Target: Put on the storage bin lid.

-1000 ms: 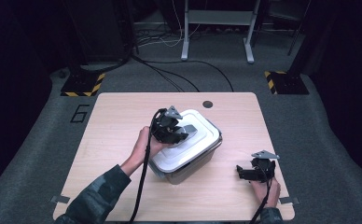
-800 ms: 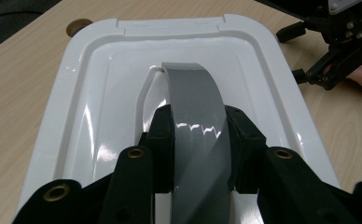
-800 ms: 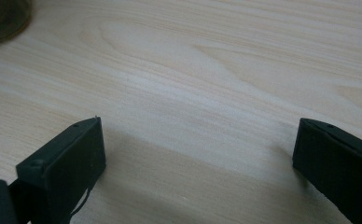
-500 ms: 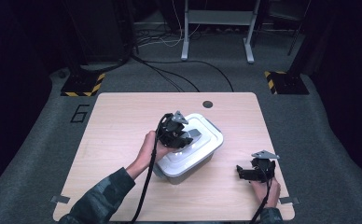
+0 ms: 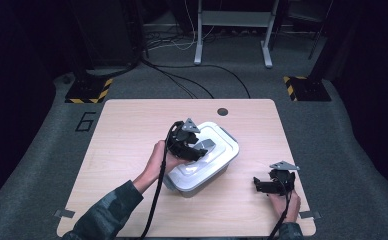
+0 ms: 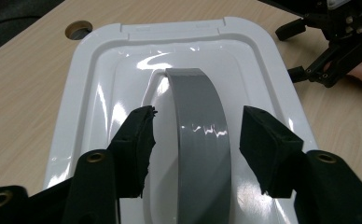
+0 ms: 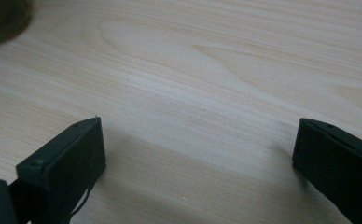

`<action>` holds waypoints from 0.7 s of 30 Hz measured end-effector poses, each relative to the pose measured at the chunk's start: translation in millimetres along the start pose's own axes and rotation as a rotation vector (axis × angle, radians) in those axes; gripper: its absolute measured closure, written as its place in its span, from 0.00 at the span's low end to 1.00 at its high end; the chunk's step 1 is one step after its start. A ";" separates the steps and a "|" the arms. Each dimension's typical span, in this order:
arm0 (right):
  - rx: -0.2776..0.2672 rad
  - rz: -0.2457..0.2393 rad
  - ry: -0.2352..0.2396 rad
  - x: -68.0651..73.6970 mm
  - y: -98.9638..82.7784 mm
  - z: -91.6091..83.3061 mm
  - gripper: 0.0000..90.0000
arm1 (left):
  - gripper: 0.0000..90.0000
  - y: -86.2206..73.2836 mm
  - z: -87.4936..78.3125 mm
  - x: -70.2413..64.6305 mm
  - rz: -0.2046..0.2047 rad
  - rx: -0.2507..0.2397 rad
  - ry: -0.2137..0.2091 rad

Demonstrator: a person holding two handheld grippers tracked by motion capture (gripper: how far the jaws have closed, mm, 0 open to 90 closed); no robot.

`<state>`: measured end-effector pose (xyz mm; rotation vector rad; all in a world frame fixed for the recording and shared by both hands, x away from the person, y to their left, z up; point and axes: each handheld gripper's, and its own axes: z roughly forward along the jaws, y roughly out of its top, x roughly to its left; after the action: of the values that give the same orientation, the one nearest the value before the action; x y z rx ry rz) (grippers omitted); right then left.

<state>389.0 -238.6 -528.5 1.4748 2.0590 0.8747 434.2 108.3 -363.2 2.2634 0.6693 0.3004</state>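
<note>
over the white box lid point(image 6: 100, 93), left gripper point(image 6: 195, 135) jaws have just been opening, now clear of the grey handle point(image 6: 202, 140), right gripper point(image 7: 198, 154) wide on bare table point(image 7: 216, 70); re-closing off-centre risks slipping off the handle.

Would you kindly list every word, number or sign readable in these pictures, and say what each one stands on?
"6": a large dark numeral on the grey floor mat, just left of the table.
Raised marks on the white lid, along its far rim: too faint to read.
Yellow-and-black hazard stripes on two floor plates: a warning pattern, without words.
</note>
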 end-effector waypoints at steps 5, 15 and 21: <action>0.000 0.000 0.000 0.0 0.0 0.0 0.02 | 0.37 0.2 -10.6 2.9 0.013 -0.008 0.000; 0.000 0.000 0.000 0.0 0.0 0.0 0.02 | 0.20 -8.1 -39.1 19.5 -0.015 -0.038 0.048; 0.000 0.001 -0.001 0.1 -0.1 -0.1 0.02 | 0.15 -18.3 -56.1 35.1 -0.057 -0.056 0.076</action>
<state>388.9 -238.5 -528.5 1.4754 2.0580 0.8745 434.2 171.8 -336.8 2.1850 0.7546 0.3741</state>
